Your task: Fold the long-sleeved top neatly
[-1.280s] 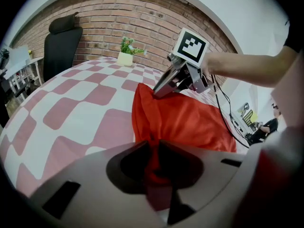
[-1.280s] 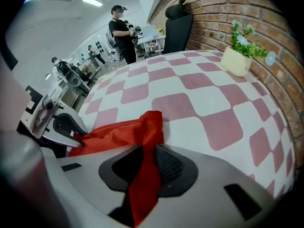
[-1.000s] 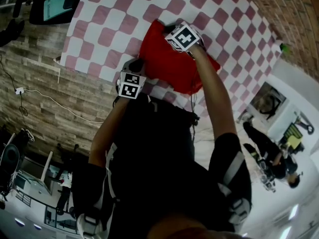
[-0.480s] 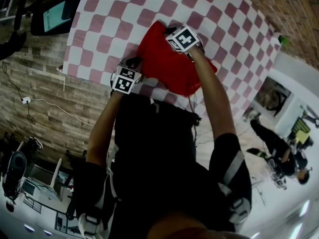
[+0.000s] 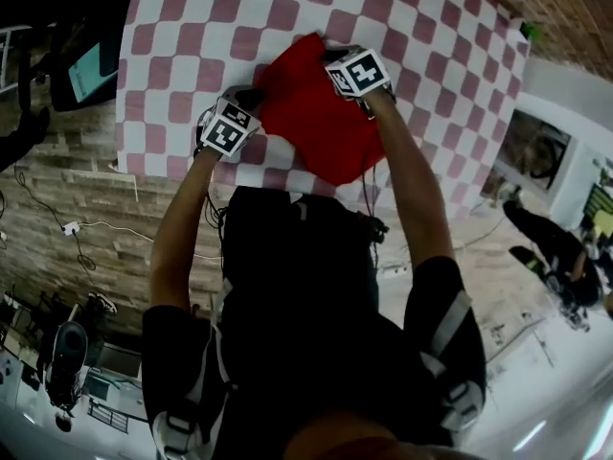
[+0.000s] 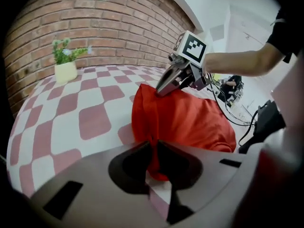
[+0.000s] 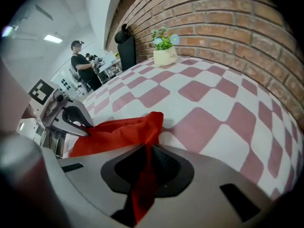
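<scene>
Red top (image 5: 311,113) — long axis runs outward from near table (image 5: 192,27) edge.

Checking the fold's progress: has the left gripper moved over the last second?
Yes. The left gripper, shut on the red top, sat at the checked cloth's near edge a second ago; now it is farther in over the cloth.

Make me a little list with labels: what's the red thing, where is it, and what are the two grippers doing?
thing: red fabric long-sleeved top, bunched up
where: on the red-and-white checked tablecloth
left gripper: shut on one edge of the top
right gripper: jaws have just been closing; shut on another edge of the top
also there: small green plant in a white pot, by the brick wall
folded: not neatly yet
</scene>
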### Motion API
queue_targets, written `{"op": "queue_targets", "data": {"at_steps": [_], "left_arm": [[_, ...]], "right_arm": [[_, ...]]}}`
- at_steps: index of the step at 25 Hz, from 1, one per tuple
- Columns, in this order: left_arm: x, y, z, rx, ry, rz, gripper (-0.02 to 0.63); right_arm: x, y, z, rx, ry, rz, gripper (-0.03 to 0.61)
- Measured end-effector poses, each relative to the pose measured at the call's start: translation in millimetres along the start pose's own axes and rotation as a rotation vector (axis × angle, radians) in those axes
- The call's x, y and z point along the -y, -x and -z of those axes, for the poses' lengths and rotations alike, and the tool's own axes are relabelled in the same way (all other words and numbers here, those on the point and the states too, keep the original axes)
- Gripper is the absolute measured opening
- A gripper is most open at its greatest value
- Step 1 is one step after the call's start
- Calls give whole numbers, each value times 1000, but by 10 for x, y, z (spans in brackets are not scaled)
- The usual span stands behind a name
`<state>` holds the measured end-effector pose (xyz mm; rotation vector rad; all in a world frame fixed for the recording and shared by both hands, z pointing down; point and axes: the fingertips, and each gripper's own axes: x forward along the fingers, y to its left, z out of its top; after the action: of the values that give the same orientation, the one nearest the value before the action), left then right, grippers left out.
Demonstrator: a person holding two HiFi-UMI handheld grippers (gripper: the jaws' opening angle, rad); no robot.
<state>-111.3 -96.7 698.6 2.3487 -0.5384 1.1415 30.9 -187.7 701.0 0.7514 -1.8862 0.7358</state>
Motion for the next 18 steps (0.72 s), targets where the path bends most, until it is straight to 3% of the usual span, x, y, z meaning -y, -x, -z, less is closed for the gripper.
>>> {"op": "queue_targets", "data": {"at_steps": [13, 18], "left_arm": [[84, -775, -1072, -100, -435, 155, 52], [255, -1041, -1424, -127, -598, 190, 52]], "right_arm": [[840, 623, 957, 96, -354, 156, 44], [1033, 842, 1313, 122, -436, 212, 44]]}}
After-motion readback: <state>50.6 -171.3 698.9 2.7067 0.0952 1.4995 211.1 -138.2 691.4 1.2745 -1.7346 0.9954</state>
